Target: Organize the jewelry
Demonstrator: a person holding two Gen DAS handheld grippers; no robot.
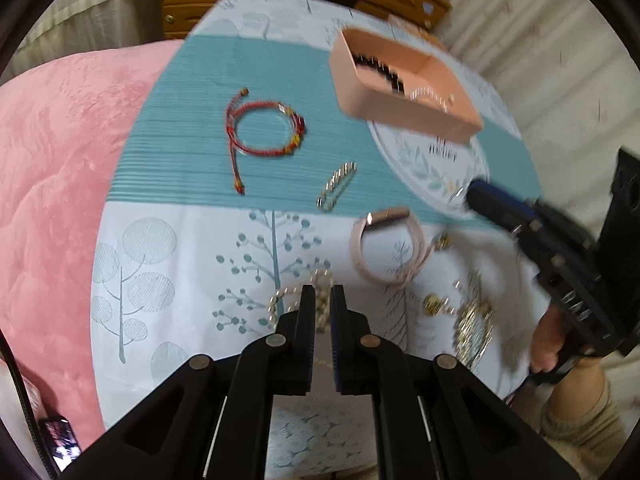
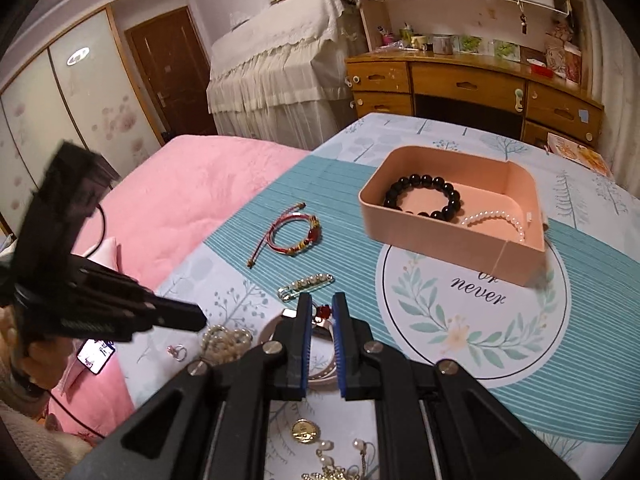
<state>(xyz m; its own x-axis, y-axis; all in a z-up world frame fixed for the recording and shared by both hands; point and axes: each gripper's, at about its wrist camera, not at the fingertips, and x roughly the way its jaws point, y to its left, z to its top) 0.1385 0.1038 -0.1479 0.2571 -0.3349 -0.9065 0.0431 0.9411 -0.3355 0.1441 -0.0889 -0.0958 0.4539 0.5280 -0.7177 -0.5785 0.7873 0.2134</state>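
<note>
Left wrist view. The left gripper (image 1: 320, 294) hangs low over a printed cloth (image 1: 192, 248), its jaws parted by a narrow gap with nothing between them; a pearl necklace (image 1: 280, 300) lies just under the tips. Ahead on the teal band lie a red cord bracelet (image 1: 266, 130) and a pearl brooch pin (image 1: 336, 186), well apart from each other. A pink band (image 1: 384, 248) lies to the right of the gripper, and gold pieces (image 1: 472, 320) are scattered near it, too blurred to tell apart. A pink box (image 1: 384, 100) stands at the far right of the cloth. The right gripper (image 1: 480, 196) reaches in from the right; its opening cannot be judged here.

Right wrist view. The right gripper (image 2: 322, 304) shows a narrow gap between blue-padded jaws, holding nothing, above the pink band (image 2: 280, 324). The pink box (image 2: 440, 240) holds a black bead bracelet (image 2: 424, 196) and a pearl bracelet (image 2: 500, 218), touching each other. The red cord bracelet (image 2: 296, 238) and the pin (image 2: 306, 286) lie between box and gripper. The left gripper (image 2: 196, 316) enters from the left beside the necklace (image 2: 228, 336).
</note>
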